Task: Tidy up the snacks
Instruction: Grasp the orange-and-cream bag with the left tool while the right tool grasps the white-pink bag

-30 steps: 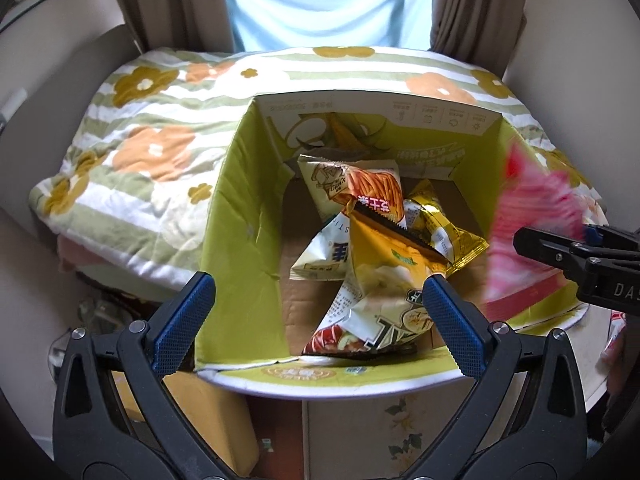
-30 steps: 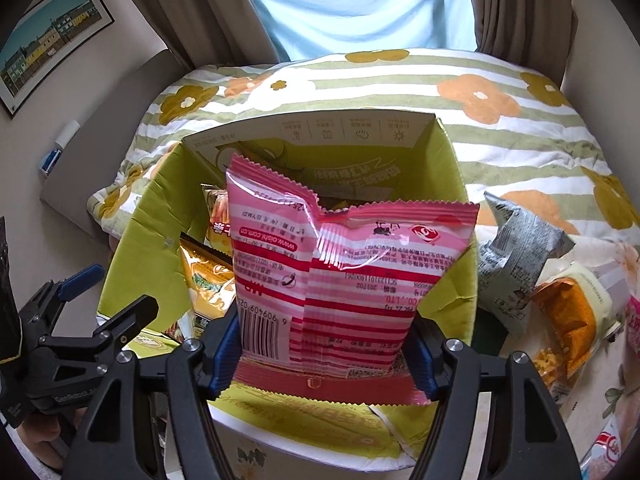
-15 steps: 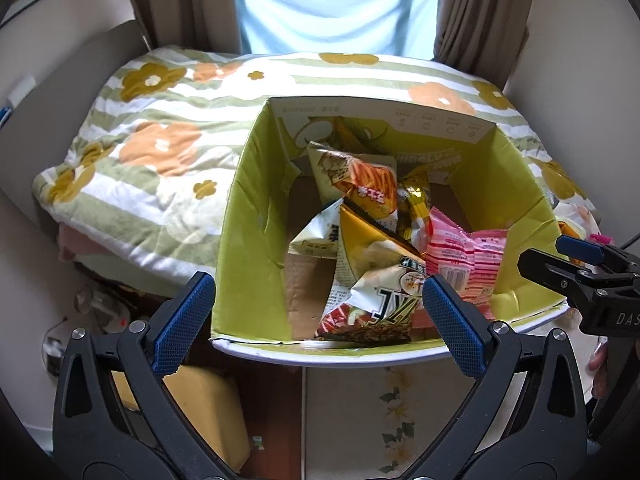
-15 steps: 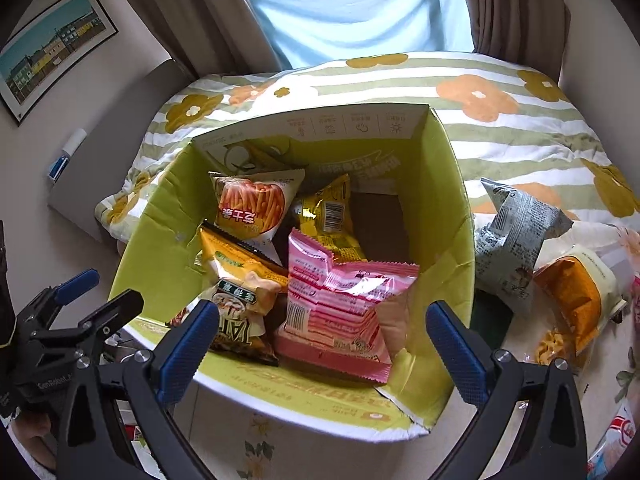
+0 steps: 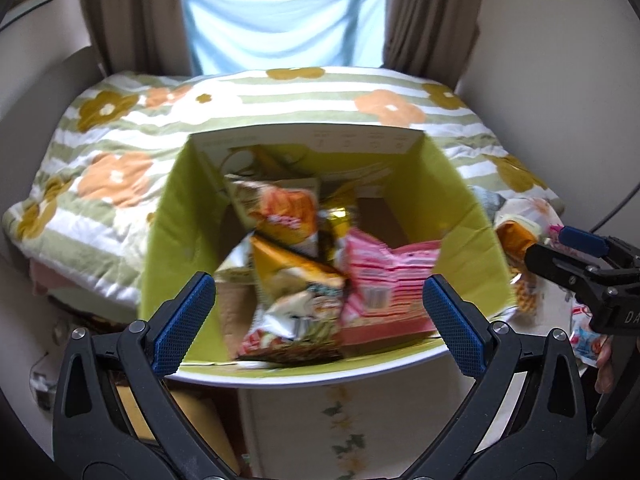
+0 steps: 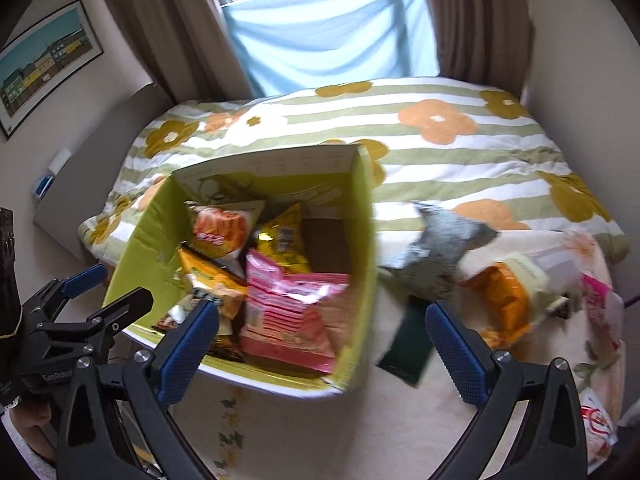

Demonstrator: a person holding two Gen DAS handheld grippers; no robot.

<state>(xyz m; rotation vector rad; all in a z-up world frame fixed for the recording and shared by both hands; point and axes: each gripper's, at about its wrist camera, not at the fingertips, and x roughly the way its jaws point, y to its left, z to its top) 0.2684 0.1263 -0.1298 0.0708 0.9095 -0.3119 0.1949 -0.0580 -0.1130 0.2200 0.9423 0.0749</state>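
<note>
- While both tools hang over the near edge of the bench [image 6: 304,432], the right tool [image 6: 320,332] stands with jaws wide apart and bare, and the left tool [image 5: 320,314] gapes likewise, gripping nothing.
- Just beyond them an open green box [image 5: 168,248] holds the pink snack bag [image 5: 384,280] against its right wall, beside orange and yellow packets.
- Right of the box, a grey packet [image 6: 444,256] and an orange packet [image 6: 500,304] lie loose.
- Farther off sits a bed with a flowered striped quilt [image 6: 440,148], then brown curtains [image 6: 476,16] and a window.
</note>
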